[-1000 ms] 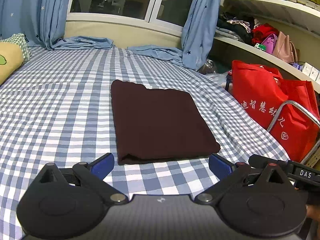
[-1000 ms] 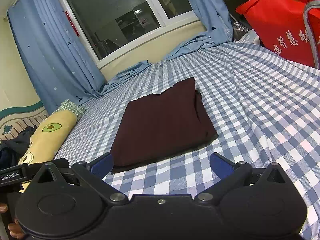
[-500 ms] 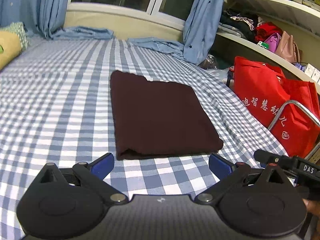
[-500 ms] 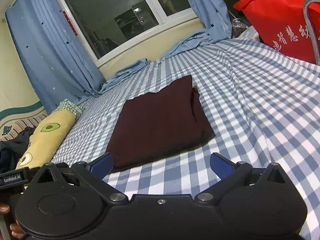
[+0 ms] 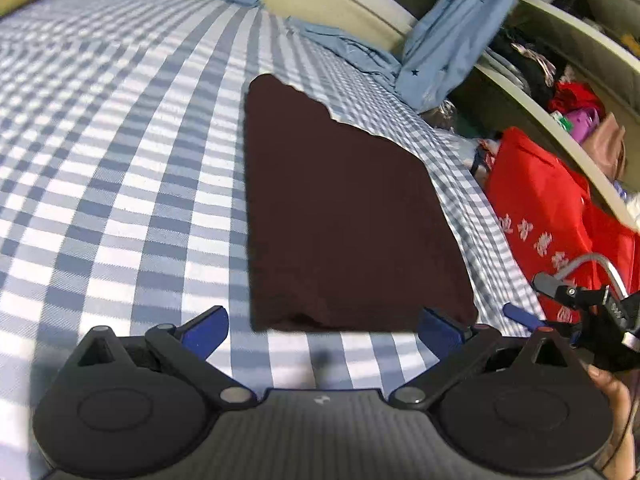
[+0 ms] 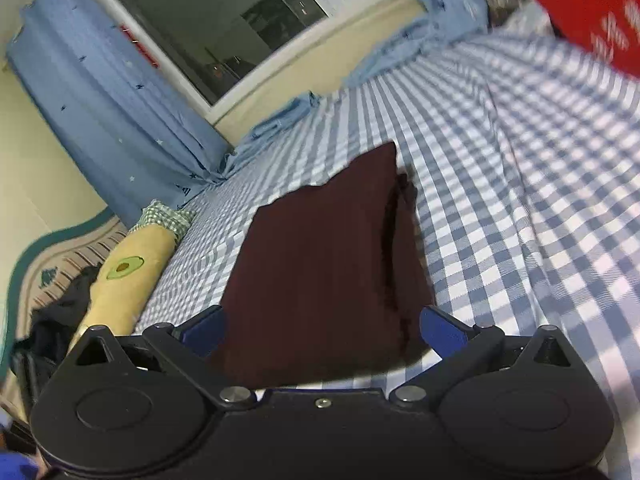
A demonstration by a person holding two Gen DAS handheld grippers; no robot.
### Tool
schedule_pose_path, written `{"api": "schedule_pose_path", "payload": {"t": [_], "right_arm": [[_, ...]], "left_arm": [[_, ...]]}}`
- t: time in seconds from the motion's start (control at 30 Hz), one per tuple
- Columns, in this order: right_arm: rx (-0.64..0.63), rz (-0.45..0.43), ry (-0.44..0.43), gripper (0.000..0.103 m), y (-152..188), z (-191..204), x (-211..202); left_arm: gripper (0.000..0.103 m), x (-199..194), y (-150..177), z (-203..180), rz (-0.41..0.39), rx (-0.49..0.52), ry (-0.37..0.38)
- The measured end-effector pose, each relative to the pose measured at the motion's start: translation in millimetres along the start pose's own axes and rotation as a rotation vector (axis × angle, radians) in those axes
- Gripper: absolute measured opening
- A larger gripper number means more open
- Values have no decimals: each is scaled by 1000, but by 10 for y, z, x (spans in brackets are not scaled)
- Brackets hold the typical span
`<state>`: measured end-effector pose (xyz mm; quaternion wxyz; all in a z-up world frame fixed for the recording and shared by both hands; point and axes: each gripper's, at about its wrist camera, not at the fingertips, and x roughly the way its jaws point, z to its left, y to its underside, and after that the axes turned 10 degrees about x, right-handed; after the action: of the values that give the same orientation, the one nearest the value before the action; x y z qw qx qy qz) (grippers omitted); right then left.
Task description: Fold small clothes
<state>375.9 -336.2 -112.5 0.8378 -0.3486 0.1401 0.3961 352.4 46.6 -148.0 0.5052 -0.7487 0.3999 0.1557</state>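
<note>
Nearest to us, the left tongs are spread wide and empty, their blue tips hanging just short of the near edge of the dark maroon folded cloth garment. The right tongs are likewise spread and pinch nothing; in the right wrist view their blue fingertips straddle the garment's near end, though we cannot tell whether they touch it. At the lower right of the left wrist view the right tongs appear with part of a hand behind them.

We judge the garment soft, light and limp: it will sag and slide on itself if lifted by one point, so each of the two near corners is the place to take hold, pinching through all layers at once. The stacked edges along its right side, seen in the right wrist view, look loose and could splay if we catch only the top layer.

It lies flat as a tidy, roughly rectangular packet on the blue-and-white checked bed sheet, toward the bed's right edge, its long side running away from us. The far edge is slightly wavy.

Beyond the right edge stands a red fabric bag below cluttered shelves. A yellow avocado-print pillow lies along the bed's left edge. Farthest off, blue star-print curtains frame a dark window.
</note>
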Motion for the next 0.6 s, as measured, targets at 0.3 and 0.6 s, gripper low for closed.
{"api": "schedule_pose_path", "payload": {"t": [0.3, 0.6], "right_arm": [[75, 123, -12, 102, -503, -432, 656], [208, 219, -126, 103, -841, -709, 1211]], "left_arm": [[102, 553, -202, 444, 50, -152, 140], [102, 1028, -379, 507, 99, -175, 319]]}}
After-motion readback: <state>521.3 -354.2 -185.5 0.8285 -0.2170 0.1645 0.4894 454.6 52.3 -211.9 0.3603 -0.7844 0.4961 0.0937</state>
